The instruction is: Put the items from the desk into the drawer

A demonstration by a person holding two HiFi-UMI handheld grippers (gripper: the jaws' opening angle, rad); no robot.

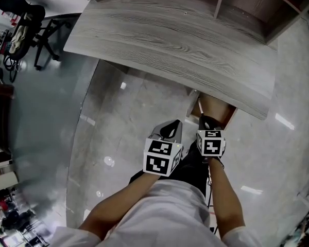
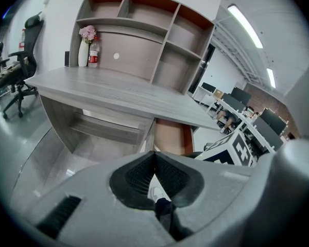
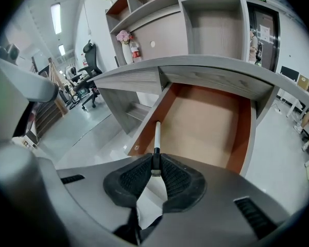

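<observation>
The drawer [image 3: 206, 120] under the grey desk [image 1: 165, 40] stands pulled out, and its brown inside shows nothing lying in it. My right gripper [image 3: 155, 162] is shut on a thin white pen [image 3: 157, 135] with a black end. The pen points forward over the drawer's left front corner. In the head view the right gripper [image 1: 208, 121] hovers just before the drawer [image 1: 216, 108]. My left gripper [image 1: 170, 129] hangs beside it on the left. Its jaws are shut with nothing between them [image 2: 154, 157]. The desk top [image 2: 118, 91] is bare where I can see it.
A white vase with pink flowers [image 2: 84, 46] and a bottle [image 2: 94, 53] stand at the desk's back left, under the shelves [image 2: 159, 30]. An office chair [image 1: 26, 22] stands left of the desk. My legs and a shoe [image 2: 155, 192] are below the grippers, on glossy floor.
</observation>
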